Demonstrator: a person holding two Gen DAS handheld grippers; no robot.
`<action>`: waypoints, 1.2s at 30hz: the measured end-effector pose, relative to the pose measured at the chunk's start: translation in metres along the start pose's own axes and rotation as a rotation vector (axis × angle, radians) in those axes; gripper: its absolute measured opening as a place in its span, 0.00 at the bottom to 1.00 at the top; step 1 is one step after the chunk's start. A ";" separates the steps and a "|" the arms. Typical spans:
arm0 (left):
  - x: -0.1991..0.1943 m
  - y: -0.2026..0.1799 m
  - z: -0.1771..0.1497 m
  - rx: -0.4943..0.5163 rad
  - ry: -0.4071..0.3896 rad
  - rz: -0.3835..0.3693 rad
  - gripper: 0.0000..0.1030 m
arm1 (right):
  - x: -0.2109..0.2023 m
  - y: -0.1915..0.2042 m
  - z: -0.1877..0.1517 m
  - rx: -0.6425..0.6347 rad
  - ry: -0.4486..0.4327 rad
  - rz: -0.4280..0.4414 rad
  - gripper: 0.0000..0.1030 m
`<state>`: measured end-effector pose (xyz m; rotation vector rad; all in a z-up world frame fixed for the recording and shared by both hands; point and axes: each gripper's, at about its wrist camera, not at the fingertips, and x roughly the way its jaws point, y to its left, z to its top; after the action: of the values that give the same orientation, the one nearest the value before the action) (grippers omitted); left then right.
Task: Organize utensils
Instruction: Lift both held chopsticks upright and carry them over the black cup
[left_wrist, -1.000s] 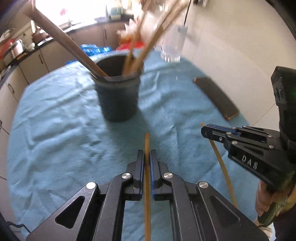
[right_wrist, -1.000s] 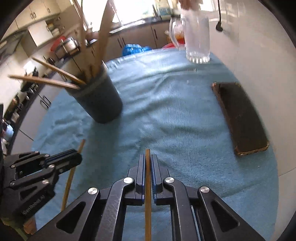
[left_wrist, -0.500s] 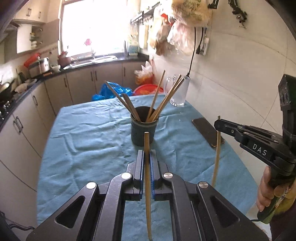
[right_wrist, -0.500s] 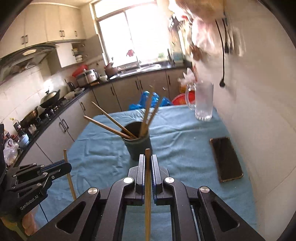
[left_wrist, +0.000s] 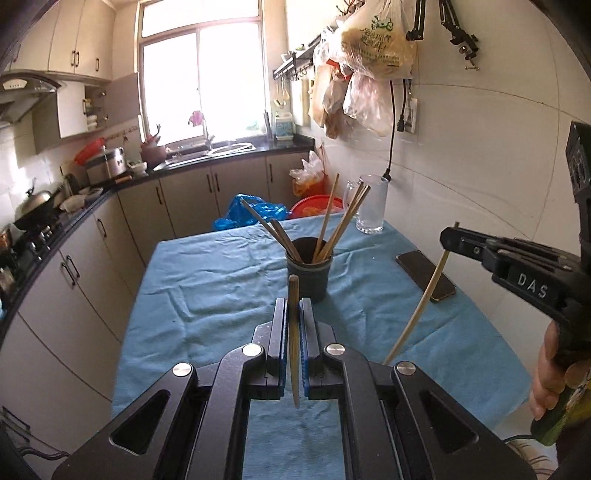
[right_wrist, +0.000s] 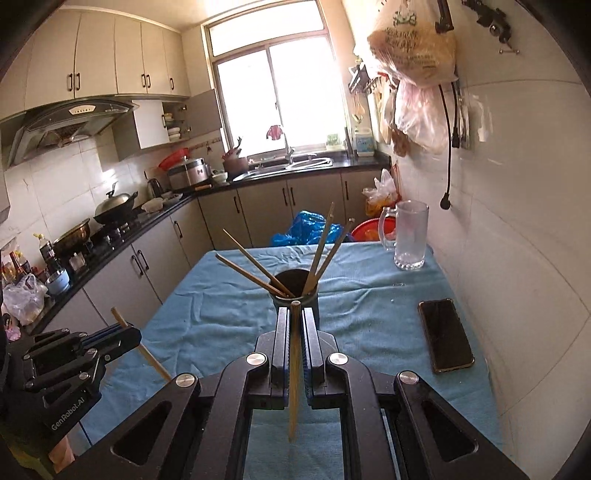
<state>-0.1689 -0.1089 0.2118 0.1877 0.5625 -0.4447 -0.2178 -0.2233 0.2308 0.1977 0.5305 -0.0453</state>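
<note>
- Above the blue-covered table (left_wrist: 207, 280), I hold one chopstick in each gripper; both are raised clear of the cloth, probably so each tip can clear the holder's rim.
- Left gripper (left_wrist: 294, 325): jaws pinched on the left chopstick (left_wrist: 293, 343), gripped near its thick end, thin end hanging down.
- Right gripper (right_wrist: 294, 332): jaws pinched on the right chopstick (right_wrist: 294, 369), held the same way.
- Dark holder (left_wrist: 308, 275) stands mid-table, already carrying several chopsticks fanned against its rim; both grippers point towards it.
- Left view alone shows my right hand (left_wrist: 550, 373) on its handle.
- Right view alone shows the phone (right_wrist: 446, 334) fully, beside the wall.
</note>
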 end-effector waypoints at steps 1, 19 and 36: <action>-0.001 0.000 0.000 0.004 -0.004 0.008 0.05 | -0.003 0.000 0.000 -0.001 -0.004 0.000 0.06; -0.005 0.004 0.006 0.021 -0.011 0.051 0.05 | -0.013 0.008 0.015 -0.030 -0.028 0.010 0.06; -0.010 0.023 0.088 -0.076 -0.053 -0.147 0.05 | -0.001 0.007 0.063 -0.023 -0.070 0.033 0.06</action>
<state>-0.1240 -0.1109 0.2920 0.0616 0.5426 -0.5682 -0.1867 -0.2293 0.2861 0.1817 0.4573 -0.0139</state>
